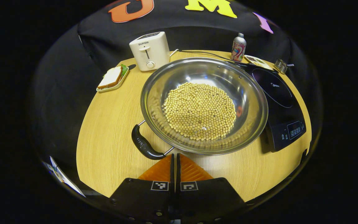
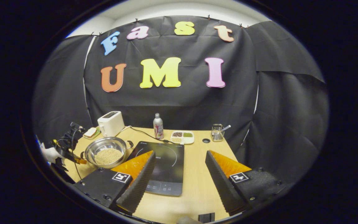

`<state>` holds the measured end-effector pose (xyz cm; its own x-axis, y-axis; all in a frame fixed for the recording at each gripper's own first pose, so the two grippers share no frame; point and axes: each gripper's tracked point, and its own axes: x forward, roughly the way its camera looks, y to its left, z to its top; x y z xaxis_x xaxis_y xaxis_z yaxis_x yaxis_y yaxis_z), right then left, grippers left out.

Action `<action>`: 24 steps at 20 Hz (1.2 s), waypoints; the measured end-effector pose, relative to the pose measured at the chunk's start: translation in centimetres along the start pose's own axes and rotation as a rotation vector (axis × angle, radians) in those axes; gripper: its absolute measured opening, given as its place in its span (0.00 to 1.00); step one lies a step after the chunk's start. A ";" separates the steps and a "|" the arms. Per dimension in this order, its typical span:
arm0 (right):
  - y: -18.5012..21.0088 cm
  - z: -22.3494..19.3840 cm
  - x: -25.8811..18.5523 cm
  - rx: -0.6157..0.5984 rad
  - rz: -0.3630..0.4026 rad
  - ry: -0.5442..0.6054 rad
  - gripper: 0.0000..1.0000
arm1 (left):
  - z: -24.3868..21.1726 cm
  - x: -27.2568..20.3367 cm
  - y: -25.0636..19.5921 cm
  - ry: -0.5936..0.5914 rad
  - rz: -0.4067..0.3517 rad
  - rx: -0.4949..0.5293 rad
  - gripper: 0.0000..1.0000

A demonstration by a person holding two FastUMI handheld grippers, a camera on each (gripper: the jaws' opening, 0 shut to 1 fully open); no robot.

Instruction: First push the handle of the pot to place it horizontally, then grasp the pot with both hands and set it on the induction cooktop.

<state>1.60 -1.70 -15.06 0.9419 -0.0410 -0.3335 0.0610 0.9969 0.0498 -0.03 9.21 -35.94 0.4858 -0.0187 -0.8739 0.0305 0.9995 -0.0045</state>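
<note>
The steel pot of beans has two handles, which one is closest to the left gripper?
The black handle on the pot's near-left rim, just beside the shut left gripper. The other handle sits on the far side, toward the black induction cooktop.

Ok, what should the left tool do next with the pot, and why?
Probably nudge forward and push the near black handle sideways. The left tool is shut, its tips just beside that handle, and the pot of beans sits on the table with its handles angled, not level, beside the cooktop.

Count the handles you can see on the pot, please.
2: one black handle on the pot near the left gripper; the other handle faces the induction cooktop.
</note>
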 end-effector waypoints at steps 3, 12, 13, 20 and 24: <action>-0.3 0.0 -0.2 -0.008 -0.010 0.000 0.99 | 0.4 0.1 0.9 -0.006 -0.002 -0.023 0.00; -0.3 0.7 -0.4 -0.035 -0.019 -0.001 1.00 | 1.8 1.1 3.9 -0.005 0.029 -0.075 0.00; -0.1 0.9 -0.5 -0.036 -0.017 -0.002 0.99 | 1.9 1.2 4.1 -0.004 0.030 -0.078 0.00; 0.2 1.2 -0.3 -0.050 -0.015 0.007 0.99 | 3.3 1.9 5.4 -0.003 0.033 -0.105 0.00; 0.6 1.5 -0.2 -0.049 -0.014 0.006 0.99 | 3.8 2.2 6.3 -0.001 0.037 -0.124 0.00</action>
<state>1.97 -1.20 -13.53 0.9391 -0.0542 -0.3394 0.0574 0.9984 -0.0008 4.51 15.36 -36.03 0.4853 0.0181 -0.8742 -0.0953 0.9949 -0.0323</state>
